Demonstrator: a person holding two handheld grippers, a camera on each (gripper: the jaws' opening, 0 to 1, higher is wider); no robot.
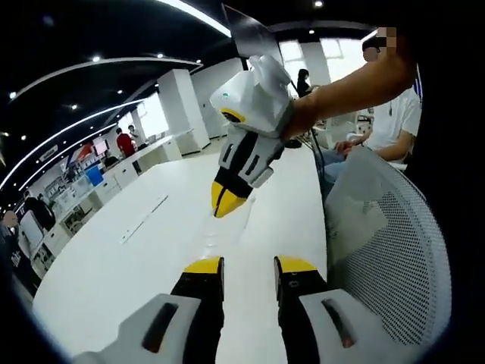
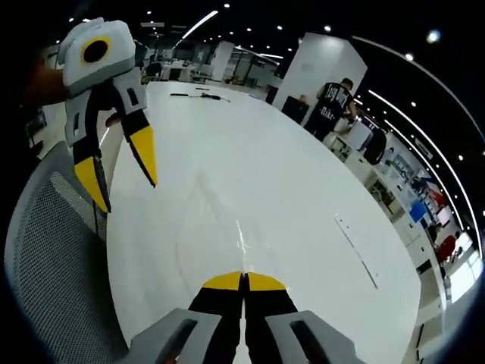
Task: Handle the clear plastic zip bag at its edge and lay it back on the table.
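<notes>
No legible writing on the gear; a person's dark shirt at 1 o'clock in the right gripper view has white print, too small to read. Right gripper jaws pinched together on the near edge of the clear zip bag, which lies flat on the white worktop. Left gripper jaws parted, empty, over the worktop. Left gripper view adds a mesh chair at 4 o'clock.

Two low, close views from opposite sides over one shared white table, each facing the other.
</notes>
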